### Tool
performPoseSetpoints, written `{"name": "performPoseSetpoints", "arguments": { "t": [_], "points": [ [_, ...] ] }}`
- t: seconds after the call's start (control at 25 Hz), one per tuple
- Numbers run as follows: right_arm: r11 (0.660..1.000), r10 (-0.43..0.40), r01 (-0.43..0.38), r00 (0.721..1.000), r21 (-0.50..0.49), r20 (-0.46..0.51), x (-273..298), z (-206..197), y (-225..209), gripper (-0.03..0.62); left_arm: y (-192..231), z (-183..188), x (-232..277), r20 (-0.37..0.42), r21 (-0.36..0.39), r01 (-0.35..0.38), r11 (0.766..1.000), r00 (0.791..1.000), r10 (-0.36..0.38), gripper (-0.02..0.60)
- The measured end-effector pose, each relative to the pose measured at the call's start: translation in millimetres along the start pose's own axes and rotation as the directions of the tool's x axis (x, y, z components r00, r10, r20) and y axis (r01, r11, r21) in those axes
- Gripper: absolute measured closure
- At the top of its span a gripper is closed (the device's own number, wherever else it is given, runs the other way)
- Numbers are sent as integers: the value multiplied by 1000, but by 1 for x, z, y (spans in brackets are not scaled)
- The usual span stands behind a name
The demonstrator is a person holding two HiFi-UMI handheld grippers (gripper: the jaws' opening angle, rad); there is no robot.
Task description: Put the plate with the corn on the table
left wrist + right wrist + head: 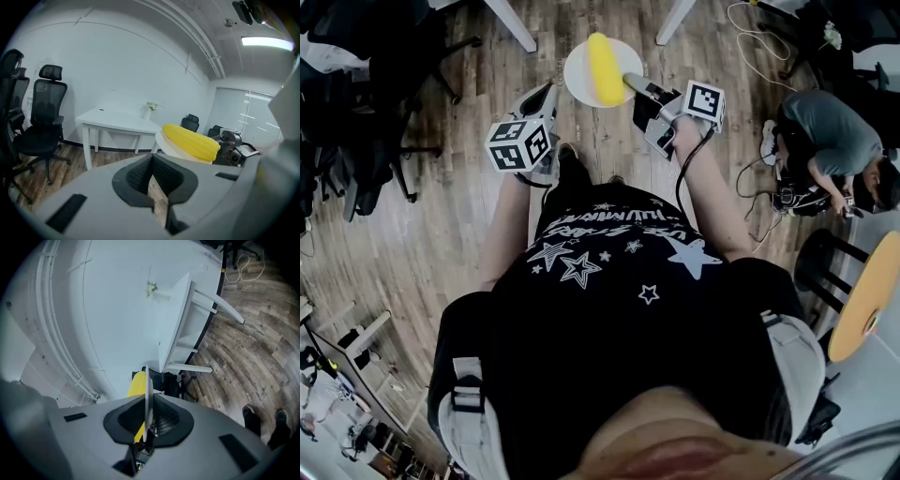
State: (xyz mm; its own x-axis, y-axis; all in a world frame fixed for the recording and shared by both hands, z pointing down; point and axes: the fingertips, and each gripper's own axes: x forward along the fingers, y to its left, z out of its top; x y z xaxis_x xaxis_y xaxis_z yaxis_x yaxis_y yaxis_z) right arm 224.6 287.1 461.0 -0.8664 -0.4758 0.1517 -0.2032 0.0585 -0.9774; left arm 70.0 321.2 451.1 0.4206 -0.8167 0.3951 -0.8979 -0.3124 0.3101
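**Plate of corn held by its rim above the floor**

Head view: the right gripper [633, 84] clamps the plate [579, 70], with the corn [602, 67] on it, over the wooden floor [441, 216].
Left gripper view: the left gripper [152, 159] is closed and empty, and a white table [122, 123] stands beyond it.
Right gripper view: the edge-on plate half hides the corn.

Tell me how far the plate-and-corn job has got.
Done: the right gripper is clamped on the plate, with the corn lying on it. In hand: the plate is held in the air above the wood floor. Left: reaching the white table and setting it down. The left gripper is shut, empty.
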Motion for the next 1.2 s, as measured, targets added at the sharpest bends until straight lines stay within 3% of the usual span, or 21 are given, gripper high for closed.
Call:
{"name": "performPoseSetpoints", "arguments": {
  "t": [0.32,1.2],
  "points": [
    [1000,3,-3,1000,15,11,34,-1,1,560,35,5,4,-16,-1,21,1000,1000,-21,577],
    [1000,24,-23,997,-14,80,184,58,24,560,177,81,71,-32,34,104,994,994,-103,577]
  ]
}}
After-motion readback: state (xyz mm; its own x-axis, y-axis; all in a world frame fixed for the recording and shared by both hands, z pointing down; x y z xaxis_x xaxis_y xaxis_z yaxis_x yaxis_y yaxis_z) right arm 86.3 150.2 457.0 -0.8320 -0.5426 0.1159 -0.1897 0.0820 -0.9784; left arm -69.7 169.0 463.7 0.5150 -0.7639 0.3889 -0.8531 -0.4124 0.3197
